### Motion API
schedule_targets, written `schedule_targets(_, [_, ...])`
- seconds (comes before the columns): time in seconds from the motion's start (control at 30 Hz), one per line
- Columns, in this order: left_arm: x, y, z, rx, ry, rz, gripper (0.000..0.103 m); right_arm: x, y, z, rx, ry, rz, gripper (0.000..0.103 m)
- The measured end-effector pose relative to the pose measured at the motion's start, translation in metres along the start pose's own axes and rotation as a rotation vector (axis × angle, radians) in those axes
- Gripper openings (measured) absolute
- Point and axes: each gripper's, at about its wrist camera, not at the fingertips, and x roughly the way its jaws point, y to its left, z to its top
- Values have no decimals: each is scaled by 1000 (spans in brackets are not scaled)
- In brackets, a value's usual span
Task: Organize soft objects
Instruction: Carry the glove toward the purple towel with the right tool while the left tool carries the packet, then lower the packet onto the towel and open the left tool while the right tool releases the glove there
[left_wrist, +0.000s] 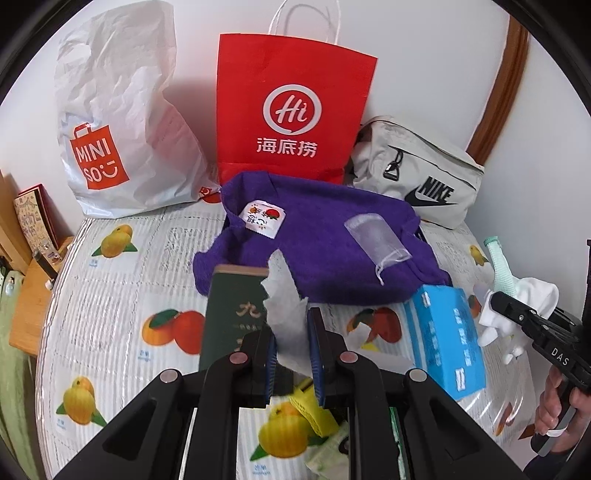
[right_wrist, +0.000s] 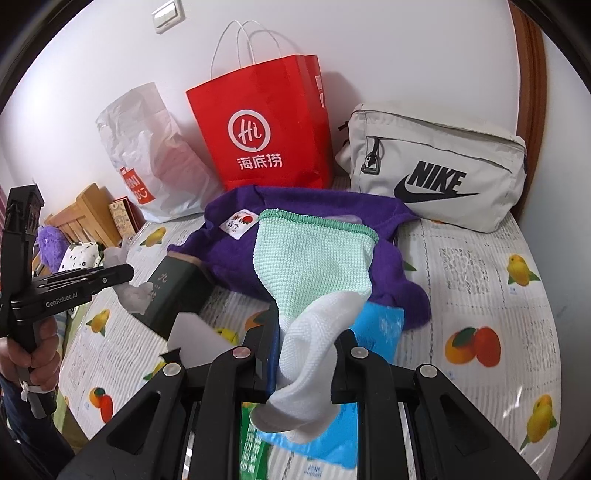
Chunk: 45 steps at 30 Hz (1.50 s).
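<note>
Left gripper (left_wrist: 295, 350) – pinched on a white tissue (left_wrist: 286, 295), lifted clear of the green box (left_wrist: 232, 310) | Right gripper (right_wrist: 306, 365) – clamped on a mint-and-white sock (right_wrist: 314, 277), hanging free over the purple towel (right_wrist: 229, 243) | Red bag (right_wrist: 266, 125), white bag (right_wrist: 155, 162), grey pouch (right_wrist: 439, 166) stand against the wall – likely sorting targets

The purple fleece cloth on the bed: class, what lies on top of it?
On the purple fleece cloth lie a small printed white packet and a clear plastic pouch. Whatever lies beneath the cloth is covered.
</note>
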Motion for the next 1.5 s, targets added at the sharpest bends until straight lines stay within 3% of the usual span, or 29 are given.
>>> schedule_targets(0.4, [39, 15, 44, -36, 14, 2, 16, 53, -20, 42, 13, 17, -10, 19])
schedule_targets(0.8, [78, 16, 78, -13, 41, 17, 16, 118, -44, 68, 0, 98, -26, 20])
schedule_targets(1.13, [119, 23, 86, -28, 100, 24, 16, 159, -46, 67, -17, 233, -26, 22])
schedule_targets(1.37, [148, 19, 94, -16, 143, 16, 16, 166, -47, 69, -33, 255, -29, 23])
schedule_targets(1.5, [164, 20, 91, -13, 193, 34, 16, 167, -49, 69, -46, 261, -43, 38])
